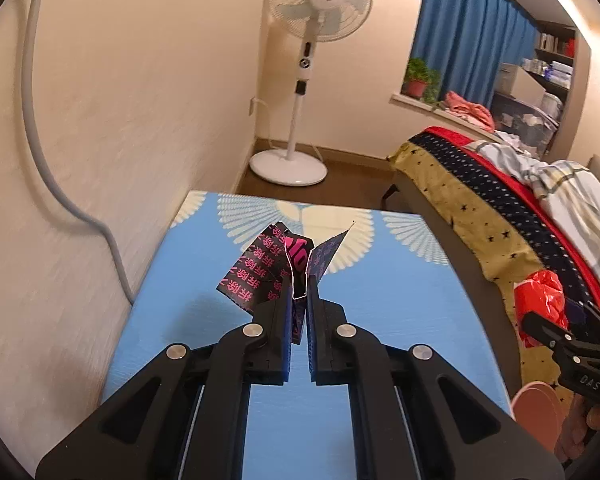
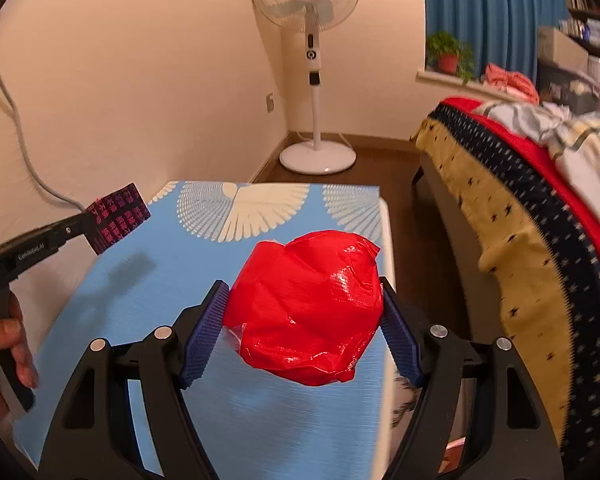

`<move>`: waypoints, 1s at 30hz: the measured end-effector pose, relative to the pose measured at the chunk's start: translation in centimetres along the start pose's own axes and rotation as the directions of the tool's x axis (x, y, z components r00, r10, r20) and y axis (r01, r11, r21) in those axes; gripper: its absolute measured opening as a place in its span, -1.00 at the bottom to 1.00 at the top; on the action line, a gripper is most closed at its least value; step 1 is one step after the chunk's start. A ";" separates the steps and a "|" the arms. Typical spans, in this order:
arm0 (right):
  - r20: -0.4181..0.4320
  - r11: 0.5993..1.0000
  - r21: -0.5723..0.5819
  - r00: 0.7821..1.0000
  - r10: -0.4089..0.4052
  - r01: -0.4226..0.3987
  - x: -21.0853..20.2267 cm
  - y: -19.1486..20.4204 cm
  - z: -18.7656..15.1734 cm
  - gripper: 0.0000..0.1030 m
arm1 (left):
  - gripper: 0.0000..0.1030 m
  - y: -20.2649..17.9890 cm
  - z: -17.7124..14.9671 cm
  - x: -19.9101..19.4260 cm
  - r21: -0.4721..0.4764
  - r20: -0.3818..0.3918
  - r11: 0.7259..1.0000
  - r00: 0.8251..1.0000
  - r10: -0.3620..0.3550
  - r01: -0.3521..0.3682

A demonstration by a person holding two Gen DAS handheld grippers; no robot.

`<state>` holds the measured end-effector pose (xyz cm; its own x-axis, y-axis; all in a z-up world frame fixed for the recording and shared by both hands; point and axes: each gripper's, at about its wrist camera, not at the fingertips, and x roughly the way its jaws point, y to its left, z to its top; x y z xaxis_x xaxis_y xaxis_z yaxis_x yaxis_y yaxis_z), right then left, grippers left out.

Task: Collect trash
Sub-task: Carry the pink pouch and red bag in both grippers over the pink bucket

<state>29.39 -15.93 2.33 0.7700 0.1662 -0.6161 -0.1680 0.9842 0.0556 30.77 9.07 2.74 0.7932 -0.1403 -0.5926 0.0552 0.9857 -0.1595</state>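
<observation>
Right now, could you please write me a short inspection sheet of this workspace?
Surface: blue table with white fan pattern, bare where visible.
Job's things: black-and-pink wrapper; red plastic bag, bunched into a ball.
Clutter: nothing seen on the table.
Grippers: left gripper shut on the wrapper; right gripper clamped around the bag, both held above the table.
Cables: grey cable down the wall.
Surroundings: standing fan, bed, blue curtain, potted plant.

1. The left gripper [image 1: 299, 300] has black angular arms with silver round rivets and blue textured pads on the fingers' inner faces.
2. The right gripper [image 2: 304, 316] has the same build; white lettering marks its side.
</observation>
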 end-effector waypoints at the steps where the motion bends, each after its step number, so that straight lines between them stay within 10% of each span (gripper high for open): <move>1: 0.007 1.000 -0.007 1.000 -0.005 0.005 -0.4 -0.2 0.0 0.41 | -0.88 -0.2 0.1 -0.5 0.001 0.006 1.000 1.000 -0.005 0.005; 30: 0.092 0.992 0.066 0.989 -0.115 0.109 -11.7 -4.7 -7.7 0.41 | -0.88 -8.0 -8.2 -7.9 0.023 0.014 0.999 0.999 -0.035 0.034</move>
<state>16.41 -22.98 3.28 0.8374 0.0567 -0.5436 -0.0418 0.9983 0.0397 19.08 1.56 2.24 0.7990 -0.1732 -0.5758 0.0966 0.9821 -0.1614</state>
